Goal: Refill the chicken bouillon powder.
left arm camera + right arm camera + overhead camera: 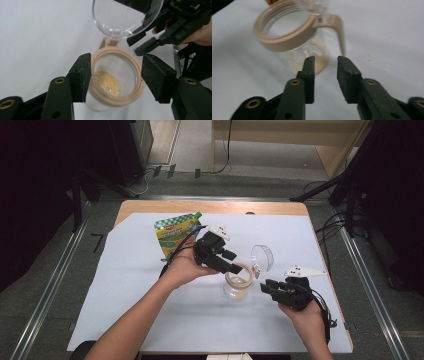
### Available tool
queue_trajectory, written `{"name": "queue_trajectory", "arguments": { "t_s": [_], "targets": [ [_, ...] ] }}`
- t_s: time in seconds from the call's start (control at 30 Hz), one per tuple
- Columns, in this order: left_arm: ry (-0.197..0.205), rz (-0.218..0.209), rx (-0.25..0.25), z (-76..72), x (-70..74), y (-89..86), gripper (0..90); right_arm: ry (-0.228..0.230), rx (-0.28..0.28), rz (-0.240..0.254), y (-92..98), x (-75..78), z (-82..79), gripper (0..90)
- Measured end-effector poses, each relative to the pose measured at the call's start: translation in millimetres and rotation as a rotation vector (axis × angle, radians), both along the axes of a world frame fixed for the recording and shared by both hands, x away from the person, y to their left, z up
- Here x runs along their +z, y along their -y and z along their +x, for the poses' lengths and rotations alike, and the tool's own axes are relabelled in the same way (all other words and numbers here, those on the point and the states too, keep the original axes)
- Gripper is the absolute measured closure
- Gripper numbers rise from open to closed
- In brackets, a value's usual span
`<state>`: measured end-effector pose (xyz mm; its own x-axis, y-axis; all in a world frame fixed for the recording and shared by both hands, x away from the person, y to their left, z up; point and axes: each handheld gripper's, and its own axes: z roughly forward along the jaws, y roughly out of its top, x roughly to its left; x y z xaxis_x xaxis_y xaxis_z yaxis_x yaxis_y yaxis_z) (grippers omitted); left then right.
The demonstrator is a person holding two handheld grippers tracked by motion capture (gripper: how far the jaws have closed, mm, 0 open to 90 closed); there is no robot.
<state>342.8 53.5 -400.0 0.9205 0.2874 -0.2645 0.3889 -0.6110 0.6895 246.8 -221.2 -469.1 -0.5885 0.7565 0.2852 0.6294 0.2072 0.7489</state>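
Observation:
A clear jar with a beige rim stands on the white sheet, its clear hinged lid swung open and upright. In the left gripper view the jar holds a little yellow grain, with the lid beyond it. My left gripper reaches in from the left and both pads sit against the rim's sides. My right gripper is just right of the jar, jaws apart and empty, near the beige latch tab. The right gripper also shows past the jar.
A green and yellow spouted pouch lies flat behind the left hand. The white sheet covers most of the wooden table. Cables and stand legs are on the floor beyond the table's far edge.

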Motion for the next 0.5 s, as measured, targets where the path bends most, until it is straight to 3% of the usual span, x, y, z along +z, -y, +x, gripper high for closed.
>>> {"name": "queue_trajectory", "arguments": {
  "t_s": [0.03, 0.17, 0.3, 0.33, 0.5],
  "targets": [
    [0.026, -0.006, -0.002, -3.6, -1.9, -7.1, 48.3, -0.002, 0.004, 0.015, -3.3, 0.3, -7.7, 61.4],
    [0.022, -0.025, 0.010, -8.4, -5.8, -20.7, 53.0, 0.012, 0.025, 0.037, -8.3, 2.3, -17.9, 57.7],
    [0.002, 0.014, 0.022, -9.2, -7.0, -31.4, 50.9, 0.026, 0.063, 0.034, -16.4, 5.2, -25.6, 56.6],
    [-0.019, 0.016, 0.032, -8.7, -7.8, -34.8, 49.2, 0.035, 0.076, 0.027, -19.0, 5.7, -26.8, 56.1],
    [-0.052, 0.011, 0.073, -8.2, -9.3, -50.6, 47.3, 0.041, 0.131, 0.016, -30.2, 6.8, -29.8, 55.4]
  ]
}}
